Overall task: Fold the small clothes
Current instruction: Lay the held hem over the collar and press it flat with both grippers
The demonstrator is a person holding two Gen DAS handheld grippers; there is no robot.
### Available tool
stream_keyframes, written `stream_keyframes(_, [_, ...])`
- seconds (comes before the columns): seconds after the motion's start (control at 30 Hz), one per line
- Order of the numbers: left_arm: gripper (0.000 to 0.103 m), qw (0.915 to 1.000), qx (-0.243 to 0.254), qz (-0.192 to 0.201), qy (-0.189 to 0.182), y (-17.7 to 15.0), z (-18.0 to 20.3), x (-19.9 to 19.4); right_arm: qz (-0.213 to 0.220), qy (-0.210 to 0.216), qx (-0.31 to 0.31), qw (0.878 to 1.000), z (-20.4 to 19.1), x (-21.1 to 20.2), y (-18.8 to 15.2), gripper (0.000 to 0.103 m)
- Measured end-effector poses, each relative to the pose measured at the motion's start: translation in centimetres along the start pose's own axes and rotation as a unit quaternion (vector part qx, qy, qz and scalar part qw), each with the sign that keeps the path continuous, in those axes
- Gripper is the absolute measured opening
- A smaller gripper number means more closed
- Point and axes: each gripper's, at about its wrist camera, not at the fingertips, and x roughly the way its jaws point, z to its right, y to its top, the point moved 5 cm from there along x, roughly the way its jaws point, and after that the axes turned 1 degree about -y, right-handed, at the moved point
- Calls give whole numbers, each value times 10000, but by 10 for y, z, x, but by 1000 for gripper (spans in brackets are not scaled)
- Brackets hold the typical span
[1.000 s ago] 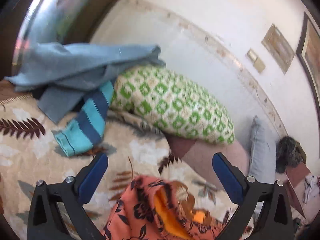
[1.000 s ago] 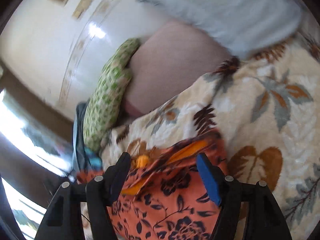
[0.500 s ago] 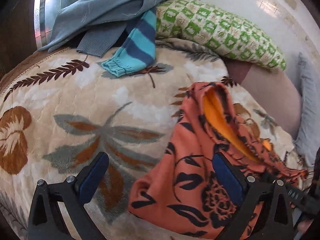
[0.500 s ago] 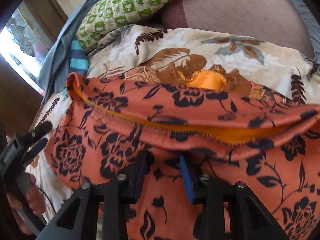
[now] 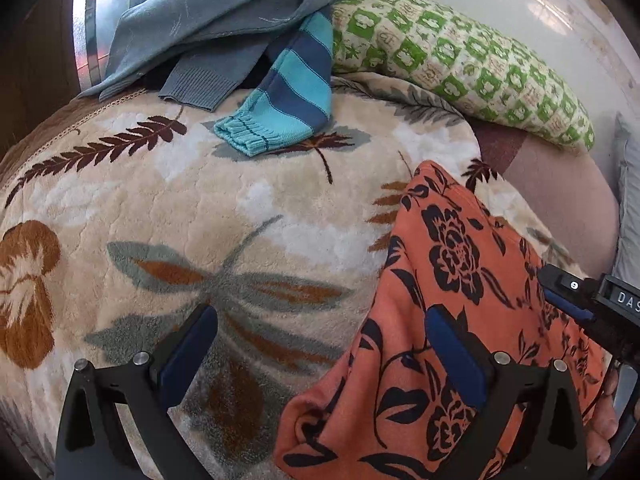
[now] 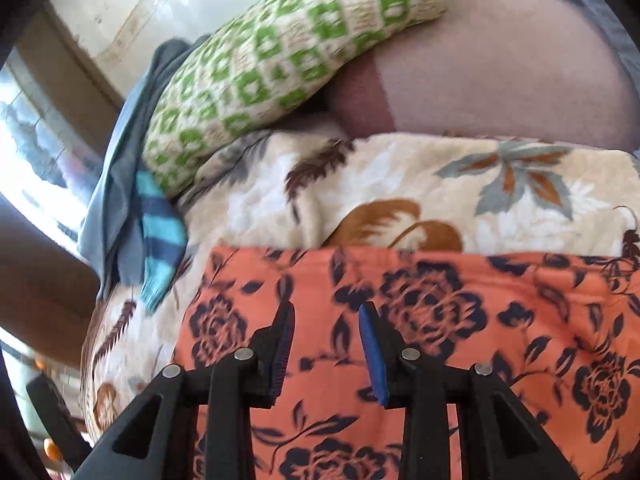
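An orange garment with dark floral print (image 5: 452,280) lies on a beige leaf-patterned blanket (image 5: 200,216). It also fills the lower right wrist view (image 6: 440,320), lying flat. My left gripper (image 5: 320,344) is open and empty, its right finger over the garment's left edge. My right gripper (image 6: 326,344) is partly open just above the garment, with nothing between its pads. The right gripper also shows at the right edge of the left wrist view (image 5: 576,300), at the garment's right side.
A grey-blue sweater (image 5: 224,12) and a blue-striped knit sleeve (image 5: 288,92) lie at the blanket's far side. A green-patterned pillow (image 5: 460,60) and a mauve cushion (image 6: 480,72) lie beyond, against a white wall.
The garment's raised flap with the orange lining has come down and now lies flat. My right gripper's jaws have opened wider. The left gripper has stayed open and shifted slightly closer.
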Motion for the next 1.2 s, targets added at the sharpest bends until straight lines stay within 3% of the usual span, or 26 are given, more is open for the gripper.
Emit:
stream_keyframes(0.1, [103, 9958, 754, -137, 506, -11, 9, 13, -659, -425, -63, 9969, -11, 39, -29, 37])
stream_keyframes(0.2, [103, 9963, 725, -67, 449, -10, 6, 9, -465, -473, -147, 9977, -12, 27, -38, 37])
stream_keyframes(0.3, [103, 9975, 570, 174, 372, -6, 5, -4, -239, -272, 19, 9993, 7, -20, -47, 37])
stream_keyframes(0.4, [103, 9968, 714, 360, 6, -8, 22, -15, 264, -921, 183, 9952, 62, -77, -56, 37])
stream_keyframes(0.47, [103, 9935, 1073, 335, -187, -17, 42, -15, 424, -1345, 464, 9889, 110, -105, -66, 37])
stream_keyframes(0.53, [103, 9882, 1504, 240, -135, -30, 62, -10, 213, -1565, 1013, 9822, 161, -115, -83, 40])
stream_keyframes(0.57, [103, 9849, 1728, 116, -73, -37, 71, -5, -65, -1684, 1329, 9767, 188, -114, -100, 52])
stream_keyframes(0.6, [103, 9798, 1996, -83, 60, -46, 78, 2, -321, -1662, 1617, 9722, 210, -112, -118, 53])
stream_keyframes(0.63, [103, 9732, 2270, -235, 293, -54, 81, 11, -204, -1300, 1720, 9763, 218, -115, -131, 49])
stream_keyframes(0.67, [103, 9700, 2402, -106, 366, -57, 83, 12, 141, -1034, 1642, 9809, 218, -126, -138, 48])
stream_keyframes(0.7, [103, 9705, 2388, 21, 325, -56, 82, 9, 196, -975, 1590, 9823, 217, -134, -147, 48])
stream_keyframes(0.83, [103, 9790, 2026, -211, 33, -53, 70, 14, 249, -1191, 1230, 9849, 204, -146, -176, 48])
stream_keyframes(1.03, [103, 9798, 1997, -90, -33, -56, 69, 14, 184, -1310, 1541, 9792, 201, -150, -184, 49])
stream_keyframes(1.2, [103, 9789, 2020, -282, -132, -56, 67, 12, -175, -1432, 1619, 9762, 198, -149, -203, 53])
